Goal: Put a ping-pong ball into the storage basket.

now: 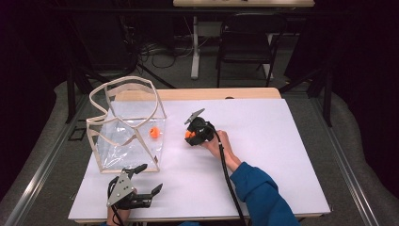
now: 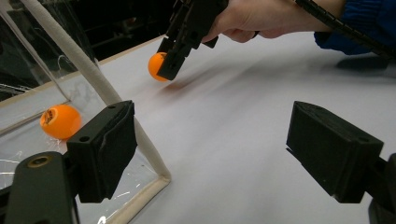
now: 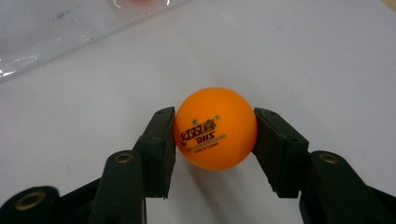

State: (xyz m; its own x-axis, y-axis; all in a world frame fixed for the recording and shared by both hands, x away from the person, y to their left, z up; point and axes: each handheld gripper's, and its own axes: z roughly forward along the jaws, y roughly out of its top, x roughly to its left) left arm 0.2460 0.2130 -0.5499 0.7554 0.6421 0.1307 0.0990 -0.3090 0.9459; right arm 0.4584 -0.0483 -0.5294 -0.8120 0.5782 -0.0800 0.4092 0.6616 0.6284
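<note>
The right gripper (image 3: 215,135) has its fingers clamped across the middle of the orange ball (image 3: 215,127) near the worktop's centre; it looks light, smooth, easily squirted out. The left gripper (image 2: 224,149) waits by the near edge, fingers apart.

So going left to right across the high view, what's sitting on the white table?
Clear bag with tan trim → left gripper at the near edge → orange ball inside the bag → second orange ball held in the right gripper → person's blue sleeve.
</note>
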